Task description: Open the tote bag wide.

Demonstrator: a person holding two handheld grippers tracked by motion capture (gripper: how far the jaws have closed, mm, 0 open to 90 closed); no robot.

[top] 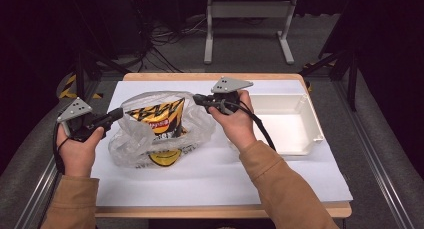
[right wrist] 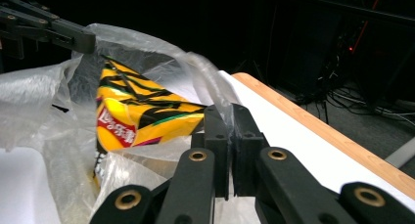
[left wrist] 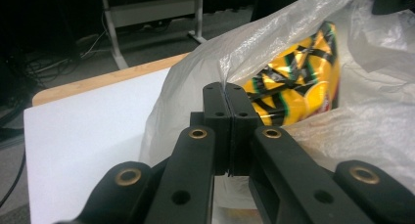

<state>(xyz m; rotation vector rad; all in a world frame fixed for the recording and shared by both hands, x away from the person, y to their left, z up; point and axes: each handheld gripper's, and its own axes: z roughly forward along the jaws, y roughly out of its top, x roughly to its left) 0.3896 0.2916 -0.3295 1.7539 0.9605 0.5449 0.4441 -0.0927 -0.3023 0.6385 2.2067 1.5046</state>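
I have the table (top: 150,77) under a white sheet (top: 210,179) that covers nearly all of its top, leaving a wooden strip along the far edge. At the right edge sits a white tray (top: 312,124), its open side toward me. Left of the tray, toward the middle of the far edge, is the clear plastic bag (top: 130,144), and inside it the yellow-and-black snack packet (top: 160,119) leans with its top toward the far edge. My left gripper (top: 117,114) has its jaws closed on the bag's rim at the left side of the mouth. My right gripper (top: 197,98) pinches the rim on the opposite side, jaws together on the thin film, so the mouth is stretched between them.
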